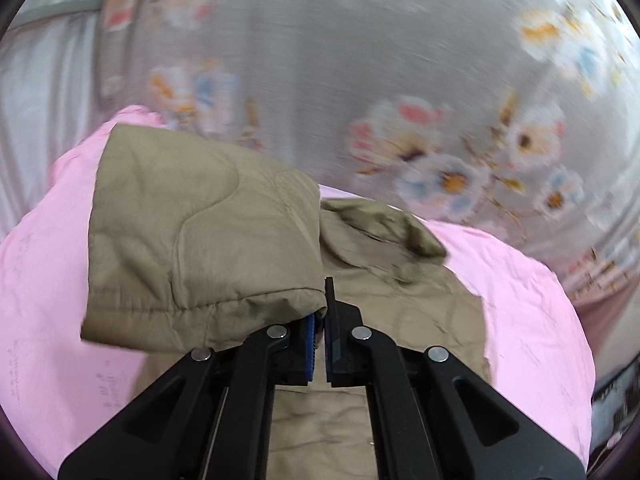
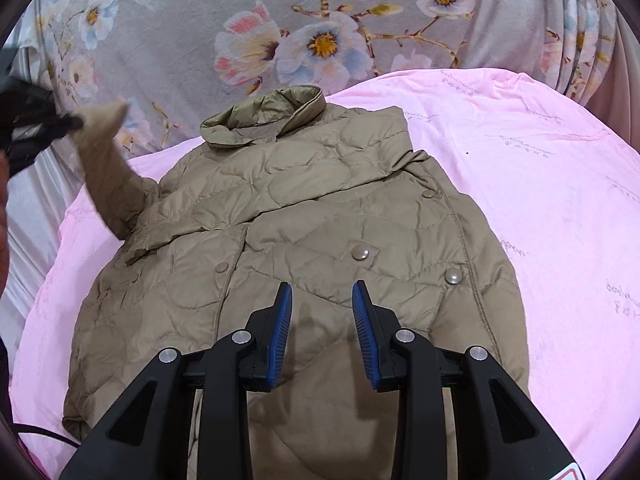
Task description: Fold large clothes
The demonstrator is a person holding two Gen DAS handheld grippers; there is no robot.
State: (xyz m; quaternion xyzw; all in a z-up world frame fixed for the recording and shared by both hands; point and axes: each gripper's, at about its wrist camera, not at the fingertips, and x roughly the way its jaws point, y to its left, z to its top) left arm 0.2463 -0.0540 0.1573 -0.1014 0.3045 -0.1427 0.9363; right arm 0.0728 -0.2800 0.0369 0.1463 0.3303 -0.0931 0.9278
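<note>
A khaki quilted jacket (image 2: 304, 216) with snap buttons lies front up on a pink sheet (image 2: 540, 184), its collar (image 2: 272, 116) at the far end. One sleeve lies folded across the chest. My left gripper (image 1: 321, 320) is shut on the cuff of the other sleeve (image 1: 200, 240) and holds it lifted above the jacket; in the right wrist view that sleeve (image 2: 108, 168) rises at the left, blurred, with the left gripper (image 2: 36, 124) at its end. My right gripper (image 2: 322, 312) is open and empty, hovering over the jacket's lower front.
The pink sheet lies on a grey bedspread with large flowers (image 2: 320, 40). White pleated fabric (image 1: 36, 92) hangs at the left side. A dark cable (image 2: 44, 434) runs along the near left edge of the sheet.
</note>
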